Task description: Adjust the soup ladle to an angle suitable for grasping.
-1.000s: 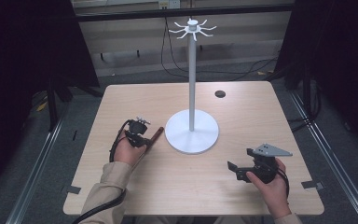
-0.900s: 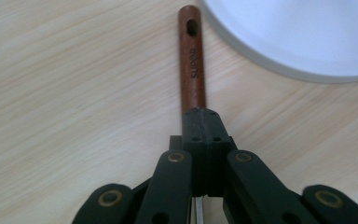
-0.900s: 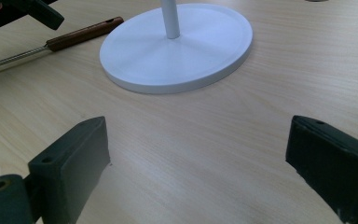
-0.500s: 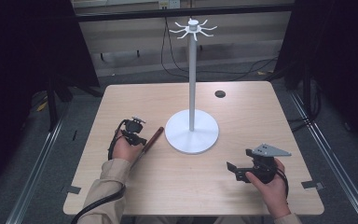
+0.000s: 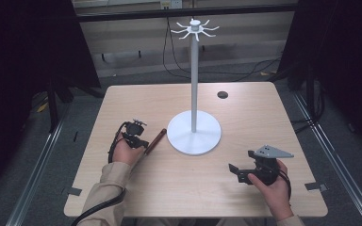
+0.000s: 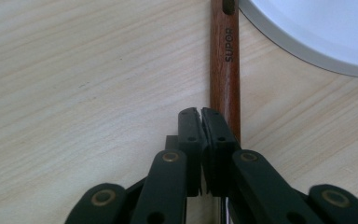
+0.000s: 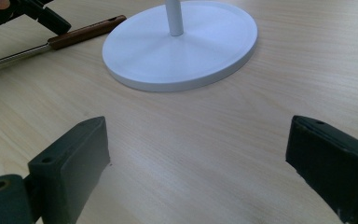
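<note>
A utensil with a brown wooden handle (image 5: pixel 155 140) marked SUPOR (image 6: pixel 224 70) lies flat on the table, left of the white stand's round base (image 5: pixel 194 136). Its metal shaft (image 7: pixel 9 58) runs back toward the left hand. My left gripper (image 5: pixel 140 142) rests over the shaft end of the handle. Its jaws are pressed together (image 6: pixel 200 112) with nothing between them, and the handle lies just beside and under the right jaw. My right gripper (image 5: pixel 235 172) sits low at the front right, open wide (image 7: pixel 200 149), and faces the base (image 7: pixel 182 51).
From the base a tall white pole (image 5: pixel 194 80) rises to a ring of hooks (image 5: pixel 194 28). A small dark disc (image 5: pixel 222 94) is set in the tabletop at the far right. Bare wood (image 5: pixel 184 188) lies between the two hands.
The left hand and gripper shifted slightly beside the handle. The right gripper and the stand stay where they were.
</note>
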Demonstrator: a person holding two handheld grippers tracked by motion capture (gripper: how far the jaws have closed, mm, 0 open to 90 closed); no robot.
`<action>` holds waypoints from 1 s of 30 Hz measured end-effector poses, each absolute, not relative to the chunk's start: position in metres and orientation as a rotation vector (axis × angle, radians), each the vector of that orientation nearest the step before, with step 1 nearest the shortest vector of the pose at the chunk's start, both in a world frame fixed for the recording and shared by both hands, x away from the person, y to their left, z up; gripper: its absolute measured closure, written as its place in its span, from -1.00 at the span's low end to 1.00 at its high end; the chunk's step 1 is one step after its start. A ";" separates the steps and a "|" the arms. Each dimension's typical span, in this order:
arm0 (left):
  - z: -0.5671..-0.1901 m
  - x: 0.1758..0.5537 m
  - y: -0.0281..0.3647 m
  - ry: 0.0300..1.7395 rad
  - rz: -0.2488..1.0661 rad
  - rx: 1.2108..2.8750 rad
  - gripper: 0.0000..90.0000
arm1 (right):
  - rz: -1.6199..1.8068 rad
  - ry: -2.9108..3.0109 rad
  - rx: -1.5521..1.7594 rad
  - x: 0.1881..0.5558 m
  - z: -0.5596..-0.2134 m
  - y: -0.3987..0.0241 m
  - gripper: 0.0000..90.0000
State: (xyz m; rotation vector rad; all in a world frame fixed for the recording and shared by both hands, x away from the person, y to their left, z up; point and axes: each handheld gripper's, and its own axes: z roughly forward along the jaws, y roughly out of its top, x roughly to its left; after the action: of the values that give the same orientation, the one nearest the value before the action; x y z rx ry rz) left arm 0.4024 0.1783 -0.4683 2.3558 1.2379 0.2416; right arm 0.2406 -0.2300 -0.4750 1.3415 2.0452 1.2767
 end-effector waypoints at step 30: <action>-0.472 0.401 0.161 1.184 0.132 2.561 0.42 | 1.276 2.056 1.333 0.241 -0.475 -0.228 -0.88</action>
State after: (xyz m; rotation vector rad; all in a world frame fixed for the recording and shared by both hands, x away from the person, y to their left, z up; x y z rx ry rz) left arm 0.4009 0.1609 -0.4717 2.5614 1.1843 0.1323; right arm 0.2405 -0.2278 -0.4750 1.3329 2.0561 1.2758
